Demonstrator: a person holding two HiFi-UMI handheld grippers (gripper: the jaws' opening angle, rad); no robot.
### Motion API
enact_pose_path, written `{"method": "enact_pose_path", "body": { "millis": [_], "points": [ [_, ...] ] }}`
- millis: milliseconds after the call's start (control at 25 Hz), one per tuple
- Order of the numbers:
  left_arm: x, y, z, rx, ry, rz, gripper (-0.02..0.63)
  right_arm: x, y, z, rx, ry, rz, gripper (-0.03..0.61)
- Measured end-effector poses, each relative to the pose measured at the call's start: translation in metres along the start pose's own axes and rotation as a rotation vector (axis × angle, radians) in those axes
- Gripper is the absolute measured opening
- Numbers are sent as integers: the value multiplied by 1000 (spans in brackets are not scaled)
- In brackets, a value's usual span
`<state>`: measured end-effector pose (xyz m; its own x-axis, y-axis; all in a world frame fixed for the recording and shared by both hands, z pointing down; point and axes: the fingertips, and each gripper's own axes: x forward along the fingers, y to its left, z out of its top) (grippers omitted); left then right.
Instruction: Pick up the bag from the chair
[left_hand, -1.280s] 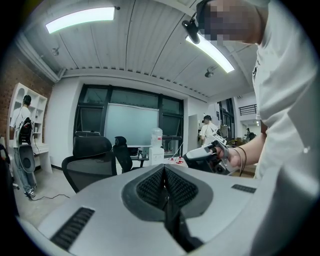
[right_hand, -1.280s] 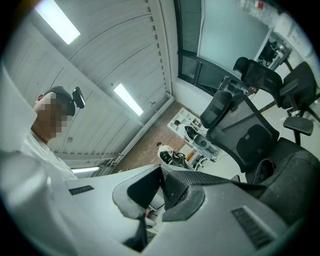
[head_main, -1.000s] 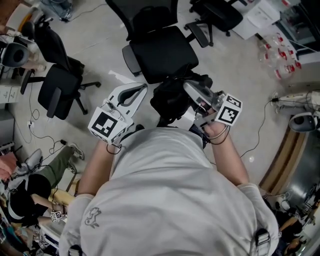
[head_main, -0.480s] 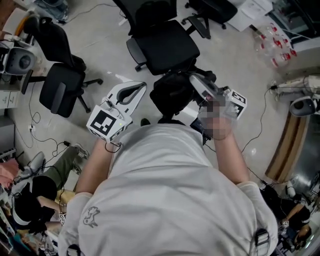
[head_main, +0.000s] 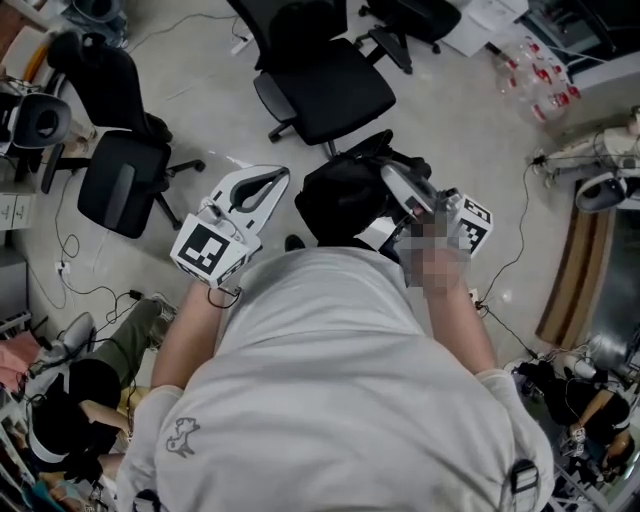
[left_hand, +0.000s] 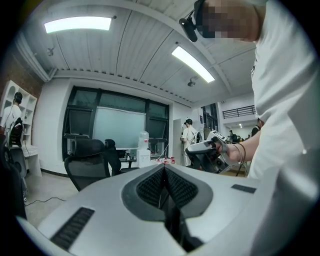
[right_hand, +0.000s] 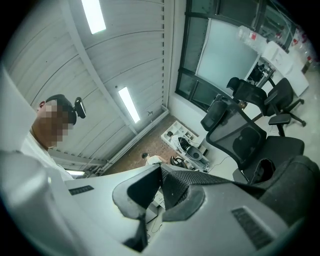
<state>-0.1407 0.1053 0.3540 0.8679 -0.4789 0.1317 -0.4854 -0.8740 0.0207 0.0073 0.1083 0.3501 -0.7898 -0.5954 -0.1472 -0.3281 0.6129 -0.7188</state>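
Observation:
The black bag (head_main: 338, 195) hangs in front of me, just off the near edge of the black office chair (head_main: 325, 92). My right gripper (head_main: 387, 172) is shut on the bag's black woven strap (right_hand: 200, 176), which runs out of its jaws (right_hand: 161, 168) to the bag's dark body (right_hand: 296, 186). Behind the bag, the right gripper view shows the mesh-backed chair (right_hand: 247, 141). My left gripper (head_main: 285, 175) is held level to the left of the bag, apart from it, shut with nothing in it (left_hand: 164, 168). From the left gripper view I see the right gripper (left_hand: 210, 152) in the hand.
A second black chair (head_main: 118, 182) stands at the left and a third (head_main: 425, 22) at the top right. A seated person (head_main: 95, 365) is at the lower left. Cables (head_main: 75, 262) cross the floor. Bottles (head_main: 545, 92) lie at the upper right. Another person (left_hand: 189, 136) stands far off.
Both grippers and the bag have drawn back from the chair, which now lies farther up the head view. The right gripper keeps its hold on the strap.

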Motion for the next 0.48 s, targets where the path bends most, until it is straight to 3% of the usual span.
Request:
{"method": "enact_pose_path", "body": {
  "millis": [480],
  "points": [
    [-13,0,2,-15,-32,6,12,-3,3,-12,-2,-25,-38,32]
  ]
}}
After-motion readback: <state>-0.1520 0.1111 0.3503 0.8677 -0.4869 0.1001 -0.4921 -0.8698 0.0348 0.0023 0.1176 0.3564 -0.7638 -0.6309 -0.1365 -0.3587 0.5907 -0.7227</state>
